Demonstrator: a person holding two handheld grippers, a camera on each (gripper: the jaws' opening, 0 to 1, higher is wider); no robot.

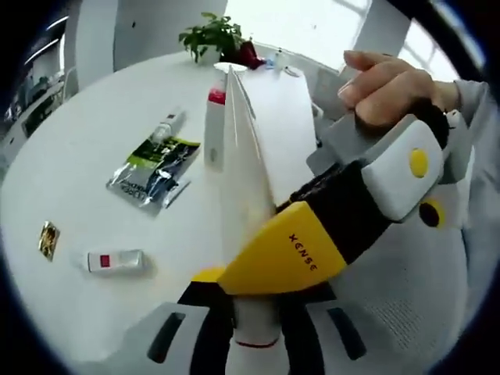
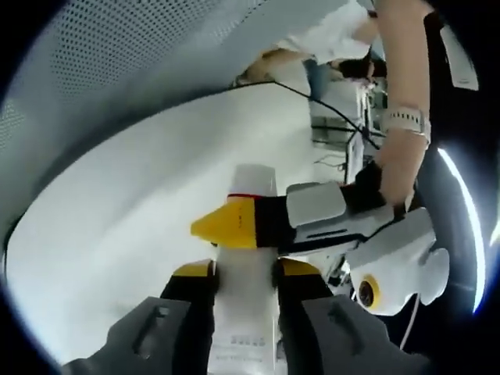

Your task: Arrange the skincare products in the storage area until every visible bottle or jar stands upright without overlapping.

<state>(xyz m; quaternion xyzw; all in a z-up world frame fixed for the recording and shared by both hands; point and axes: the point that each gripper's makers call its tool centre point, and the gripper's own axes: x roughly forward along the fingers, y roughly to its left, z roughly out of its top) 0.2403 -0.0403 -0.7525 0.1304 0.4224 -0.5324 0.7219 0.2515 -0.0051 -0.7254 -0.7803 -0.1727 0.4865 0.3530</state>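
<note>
A white tube with a red-ringed cap rises between my left gripper's jaws, flat crimped end away from me. That gripper is shut on the cap end. My right gripper, held by a hand, reaches in from the right, its yellow finger lying across the tube's lower body. In the right gripper view the same white tube sits clamped between my right gripper's yellow-tipped jaws. The left gripper crosses it near the cap.
On the round white table stand a white tube with a red cap and lie a small tube, a green-black sachet, a small white box and a gold sachet. A potted plant stands behind. A white perforated surface lies close by.
</note>
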